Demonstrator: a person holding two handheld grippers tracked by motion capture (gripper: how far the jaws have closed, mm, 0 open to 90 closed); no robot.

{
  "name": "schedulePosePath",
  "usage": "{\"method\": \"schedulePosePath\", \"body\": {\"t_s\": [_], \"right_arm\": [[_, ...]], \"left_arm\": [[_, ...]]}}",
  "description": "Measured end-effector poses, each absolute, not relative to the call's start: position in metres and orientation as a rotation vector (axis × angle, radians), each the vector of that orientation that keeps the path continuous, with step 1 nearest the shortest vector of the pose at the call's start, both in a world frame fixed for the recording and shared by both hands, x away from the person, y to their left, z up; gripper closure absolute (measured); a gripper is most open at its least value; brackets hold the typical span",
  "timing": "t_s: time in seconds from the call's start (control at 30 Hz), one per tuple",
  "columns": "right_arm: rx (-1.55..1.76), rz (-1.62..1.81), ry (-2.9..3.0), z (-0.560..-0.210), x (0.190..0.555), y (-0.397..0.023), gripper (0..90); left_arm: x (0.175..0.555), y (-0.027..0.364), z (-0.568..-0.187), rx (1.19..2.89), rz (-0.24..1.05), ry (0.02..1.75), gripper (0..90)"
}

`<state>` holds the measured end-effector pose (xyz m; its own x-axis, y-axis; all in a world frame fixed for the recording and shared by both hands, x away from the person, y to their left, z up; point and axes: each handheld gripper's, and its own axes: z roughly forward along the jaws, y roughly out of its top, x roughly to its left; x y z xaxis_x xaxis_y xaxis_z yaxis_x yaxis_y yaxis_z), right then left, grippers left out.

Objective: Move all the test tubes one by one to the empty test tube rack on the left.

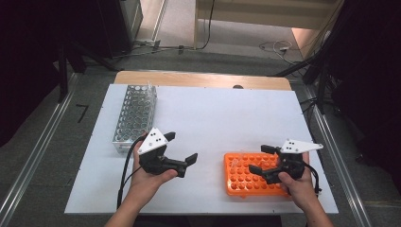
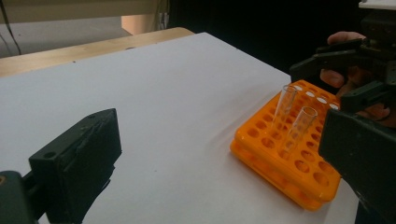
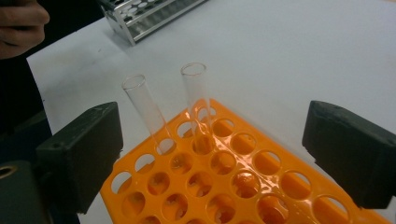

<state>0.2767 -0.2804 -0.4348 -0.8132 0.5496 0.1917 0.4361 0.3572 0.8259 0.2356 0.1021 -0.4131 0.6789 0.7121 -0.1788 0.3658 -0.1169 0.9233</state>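
Note:
An orange tube rack [image 1: 246,177] lies on the white board [image 1: 213,118] at the near right. Two clear empty test tubes [image 3: 147,109] [image 3: 198,95] stand tilted in holes at its left corner. My right gripper [image 1: 258,159] hovers open over the rack, and in the right gripper view its jaws [image 3: 215,149] flank the two tubes from behind without touching them. My left gripper [image 1: 181,147] is open and empty above the bare board, left of the rack. In the left gripper view the orange rack [image 2: 289,154] and the tubes [image 2: 299,126] lie ahead at right.
A metal tube rack [image 1: 135,116] stands at the far left of the board, seen also in the right gripper view [image 3: 149,14]. The wooden table edge [image 1: 203,79] runs behind the board. Bare board lies between the two racks.

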Motion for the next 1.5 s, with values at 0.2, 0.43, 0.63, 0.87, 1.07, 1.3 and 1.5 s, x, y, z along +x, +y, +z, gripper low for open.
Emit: {"method": "schedulePosePath", "body": {"t_s": [0.2, 0.43, 0.63, 0.87, 1.07, 1.3, 1.5], "right_arm": [[0.928, 1.389, 2.537, -0.443, 0.279, -0.266, 26.5], [0.983, 1.276, 2.584, -0.451, 0.285, -0.254, 55.2], [0.967, 1.204, 2.622, -0.453, 0.287, -0.245, 65.1], [0.921, 1.142, 2.636, -0.455, 0.285, -0.237, 68.6], [0.907, 1.126, 2.626, -0.456, 0.285, -0.233, 71.3], [0.875, 1.106, 2.597, -0.457, 0.282, -0.232, 73.6], [0.895, 1.144, 2.587, -0.454, 0.282, -0.234, 74.0]], "left_arm": [[0.234, 0.093, -0.416, 1.745, 0.35, 0.855, 0.0], [0.233, 0.088, -0.418, 1.752, 0.335, 0.847, 0.0], [0.233, 0.087, -0.418, 1.756, 0.332, 0.844, 0.0], [0.233, 0.086, -0.419, 1.757, 0.331, 0.845, 0.0], [0.233, 0.086, -0.418, 1.754, 0.33, 0.845, 0.0], [0.233, 0.086, -0.418, 1.756, 0.329, 0.845, 0.0], [0.232, 0.086, -0.417, 1.758, 0.332, 0.841, 0.0]]}}
